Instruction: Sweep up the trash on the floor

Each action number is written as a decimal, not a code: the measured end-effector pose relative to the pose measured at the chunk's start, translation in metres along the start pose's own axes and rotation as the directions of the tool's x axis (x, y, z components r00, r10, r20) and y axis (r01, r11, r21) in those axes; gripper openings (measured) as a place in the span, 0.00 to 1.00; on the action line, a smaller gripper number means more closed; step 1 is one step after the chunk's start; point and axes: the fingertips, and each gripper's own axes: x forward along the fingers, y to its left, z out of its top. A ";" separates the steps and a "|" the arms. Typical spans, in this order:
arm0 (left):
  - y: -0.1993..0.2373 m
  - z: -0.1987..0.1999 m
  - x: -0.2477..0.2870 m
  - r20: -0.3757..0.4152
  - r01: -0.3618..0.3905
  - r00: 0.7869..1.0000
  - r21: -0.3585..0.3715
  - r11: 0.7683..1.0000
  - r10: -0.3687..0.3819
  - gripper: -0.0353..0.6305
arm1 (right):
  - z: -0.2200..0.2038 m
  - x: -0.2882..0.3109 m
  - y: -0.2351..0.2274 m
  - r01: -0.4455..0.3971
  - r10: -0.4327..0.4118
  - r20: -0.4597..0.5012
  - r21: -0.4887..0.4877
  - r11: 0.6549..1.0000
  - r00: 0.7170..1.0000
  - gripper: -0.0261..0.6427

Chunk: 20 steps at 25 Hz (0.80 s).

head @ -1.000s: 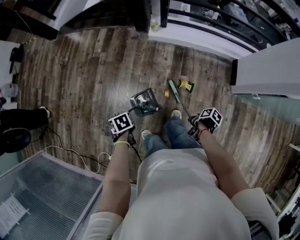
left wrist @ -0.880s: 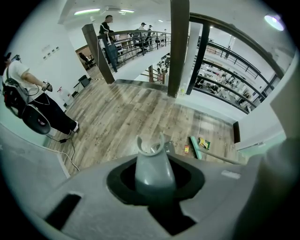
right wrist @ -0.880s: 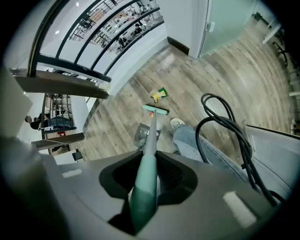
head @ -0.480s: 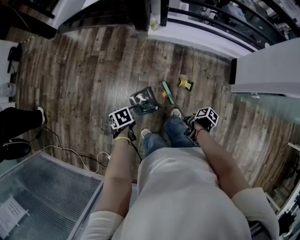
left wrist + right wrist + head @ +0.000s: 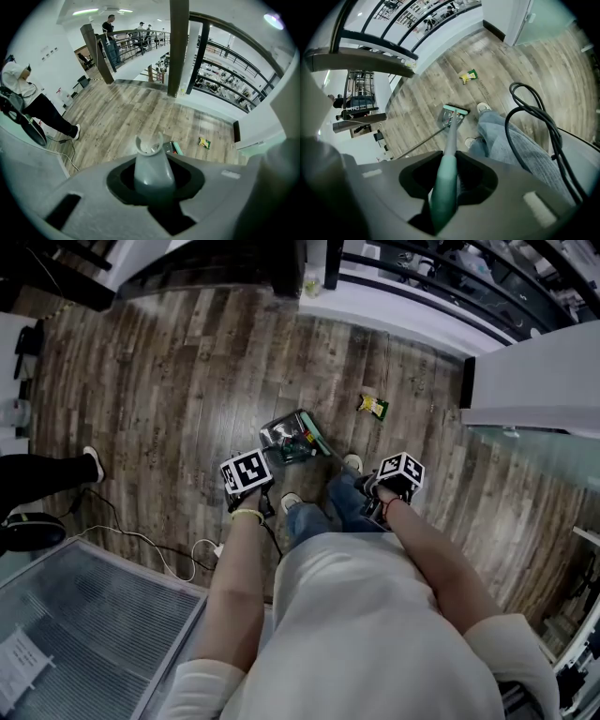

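**Head view.**
- Left tongs: closed on the thin handle of a grey dustpan. The pan rests on the wood floor, just ahead of the person's shoes, and small coloured scraps are seen inside it.
- Right tongs: closed on the handle of a green broom. The broom head is laid against the right edge of the dustpan.
- Yellow-green wrapper: lies on the floor beyond the broom and to its right, apart from both broom and pan.
- White cable: trails across the floor at lower left.
- A second person's dark trouser leg and shoe: recorded at the left edge.

**Left gripper view.**
- Left tongs: the jaws are clamped round the grey dustpan handle, which fills the gap between them and ends in an open ring.
- Past the ring, part of the pan and the broom head are seen together.
- The wrapper lies further right.
- A dark pillar stands beyond them.

**Right gripper view.**
- Right tongs: the jaws are closed on the green broom handle, with no gap left between them.
- The handle runs down to the broom head, which is set at the dustpan.
- The wrapper lies beyond, well apart from the broom head.
- A jeans leg is noted at right.
- A looped black cable is noted above the jeans leg.
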 end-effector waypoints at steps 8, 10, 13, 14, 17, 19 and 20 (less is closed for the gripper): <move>-0.004 -0.004 0.003 -0.009 0.021 1.000 -0.009 1.000 -0.021 0.18 | -0.009 0.002 0.005 0.000 0.000 -0.004 0.001 1.000 1.000 0.18; -0.003 -0.005 0.003 -0.008 0.021 1.000 -0.008 1.000 -0.021 0.18 | -0.013 0.003 0.006 -0.007 0.007 -0.011 0.003 1.000 1.000 0.18; -0.003 -0.005 0.005 -0.008 0.021 1.000 -0.007 1.000 -0.021 0.18 | -0.017 0.005 0.006 -0.006 0.006 -0.024 -0.015 1.000 1.000 0.18; -0.003 -0.005 0.005 -0.009 0.021 1.000 -0.007 1.000 -0.021 0.18 | -0.018 0.004 0.006 -0.002 0.001 -0.029 -0.029 1.000 1.000 0.18; -0.003 -0.006 0.005 -0.011 0.021 1.000 -0.006 1.000 -0.021 0.18 | -0.022 0.001 0.006 0.024 -0.028 -0.040 -0.102 0.995 0.999 0.18; -0.002 -0.007 0.004 -0.010 0.021 1.000 -0.005 1.000 -0.021 0.18 | -0.025 -0.003 0.006 0.039 -0.047 -0.046 -0.159 0.986 0.998 0.18; -0.002 -0.007 0.004 -0.009 0.022 1.000 -0.005 1.000 -0.022 0.18 | -0.026 -0.005 0.006 0.042 -0.052 -0.050 -0.182 0.982 0.997 0.18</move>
